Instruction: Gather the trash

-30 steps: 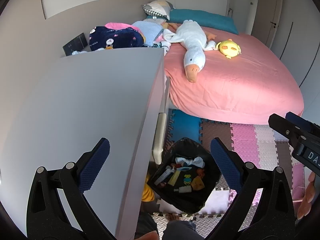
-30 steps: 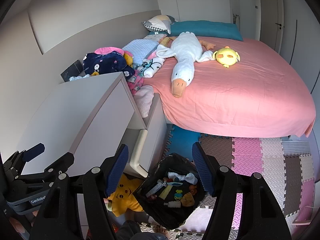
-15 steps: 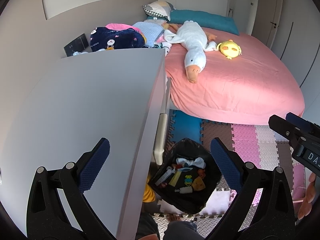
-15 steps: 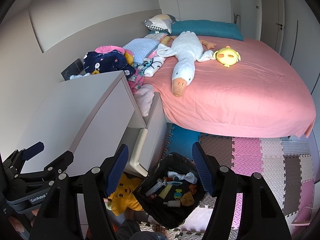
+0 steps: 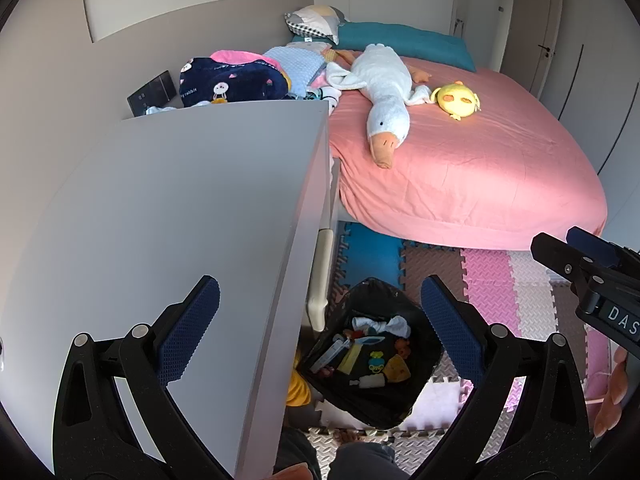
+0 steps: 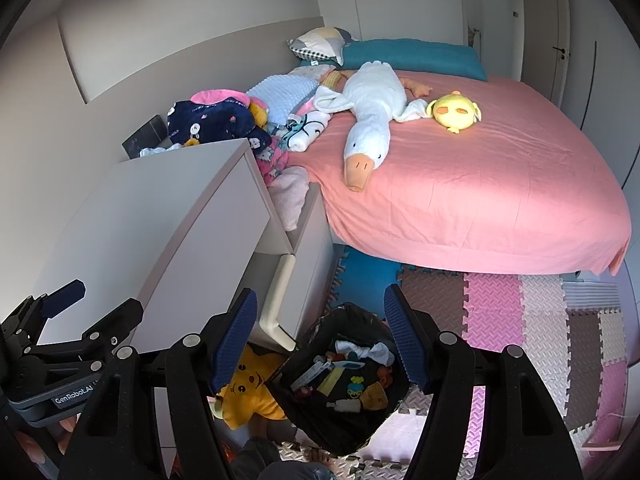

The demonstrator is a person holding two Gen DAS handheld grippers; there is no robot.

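Trash (image 6: 352, 380) already lying in the black bag (image 6: 316, 420) on the floor mat, beside the white surface (image 5: 180, 208). Hovering above: left gripper (image 5: 320, 320) and right gripper (image 6: 320, 336), jaws wide, holding nothing. Seemingly nearing completion, nothing loose showing.

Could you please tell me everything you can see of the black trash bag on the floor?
The black trash bag stands open on the foam floor mats, beside the white cabinet and a yellow plush toy. It looks like thin glossy plastic, its mouth spread wide. Inside lie a crumpled white tissue, wrappers and small colourful scraps. Neither hand-held gripper touches it.
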